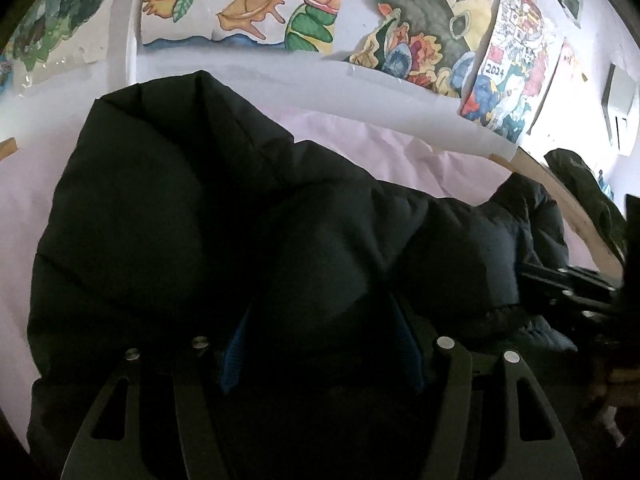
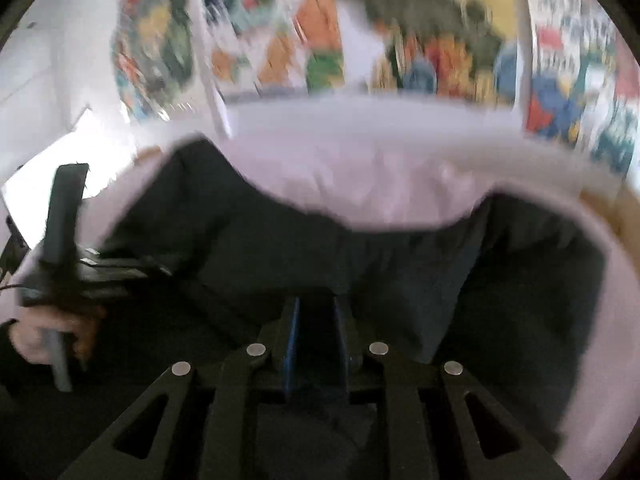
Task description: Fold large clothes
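**Desk:** Left gripper (image 1: 322, 344) first. What does it have?

**Photographer:** Its blue-lined fingers (image 1: 234, 356) stand fairly wide, with a puffy fold of the black jacket (image 1: 168, 208) bulging up between them. Fabric fills the gap, but whether the pads actually pinch it cannot be told; the frame is too dark there.

**Desk:** And the right gripper (image 2: 314, 340)?

**Photographer:** Its fingers sit much closer together, a narrow slot between them, low over the jacket (image 2: 400, 272). Dark cloth lies in and under that slot. A grip looks likely but is not certain, as that view is smeared by motion.

**Desk:** Where does the garment lie?

**Photographer:** Spread on a pale pink sheet (image 1: 400, 148), bunched high on the left side and running across toward the right gripper (image 1: 568, 284), which shows at the edge of the left view. A hand (image 2: 44, 336) holding the left tool appears at the far left of the right view. Beyond the sheet runs a wooden rail (image 1: 560, 192), with another dark garment (image 1: 588, 192) slung over it, then a wall of bright paintings (image 1: 248, 0).

**Desk:** Risks from here?

**Photographer:** Judging by the frames, the padding is slick and springy. A thick roll in wide fingers may squirt out as the fold is carried over. If one side lets go, the fold would land crooked. Trapped air could also make the folded layers puff open again, and a fast swing could drag the sheet along with it.
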A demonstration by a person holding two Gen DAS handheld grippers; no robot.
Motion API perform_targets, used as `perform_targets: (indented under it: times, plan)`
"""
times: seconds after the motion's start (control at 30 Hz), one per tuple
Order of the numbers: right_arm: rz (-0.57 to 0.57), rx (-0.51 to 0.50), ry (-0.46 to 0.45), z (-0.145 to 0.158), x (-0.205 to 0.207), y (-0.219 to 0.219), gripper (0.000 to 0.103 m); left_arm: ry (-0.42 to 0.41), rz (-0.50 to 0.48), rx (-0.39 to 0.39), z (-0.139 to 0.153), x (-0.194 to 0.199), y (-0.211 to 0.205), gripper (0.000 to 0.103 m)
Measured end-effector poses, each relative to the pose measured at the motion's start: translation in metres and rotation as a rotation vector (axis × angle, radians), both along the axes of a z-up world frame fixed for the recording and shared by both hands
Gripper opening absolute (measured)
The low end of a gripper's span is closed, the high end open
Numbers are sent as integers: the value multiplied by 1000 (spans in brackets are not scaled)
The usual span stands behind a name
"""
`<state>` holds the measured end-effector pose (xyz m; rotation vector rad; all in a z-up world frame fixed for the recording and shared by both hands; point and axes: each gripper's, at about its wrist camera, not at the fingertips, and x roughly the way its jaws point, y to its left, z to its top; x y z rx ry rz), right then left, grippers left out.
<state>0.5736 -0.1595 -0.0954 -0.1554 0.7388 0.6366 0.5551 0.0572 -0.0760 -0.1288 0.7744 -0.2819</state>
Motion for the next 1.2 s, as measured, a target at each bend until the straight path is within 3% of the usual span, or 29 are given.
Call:
perform_targets:
  times: [0.27,0.4,0.57,0.63,0.7,0.77,0.87,1.03,1.2]
  plan:
    - [22,38,11,-45,29,2,17,-19,1,56,-25,23,-7,59]
    - [-3,-4,-6,-57,35,12,17,-26,19,87,-34,31,-11,59]
    - [-3,59,-33,-44,15,-1,18,-54,6,10,-20,11,-2,60]
    - [-12,102,-30,-35,3,-10,28,-49,25,15,-11,3,-3,67]
    - [-6,97,-47,-26,-12,-10,62,-50,55,57,-3,-9,-9,77]
    - [2,54,-82,-20,-29,-5,75,-52,81,107,0,-19,-15,79]
    - [-7,-6,-114,-13,-53,-1,75,-43,108,149,5,-36,-20,79]
    - [-68,-38,-75,0,-86,-17,78,12,114,82,26,-79,-8,79]
    - [-149,-36,24,26,-144,-44,84,68,90,23,55,-144,3,101]
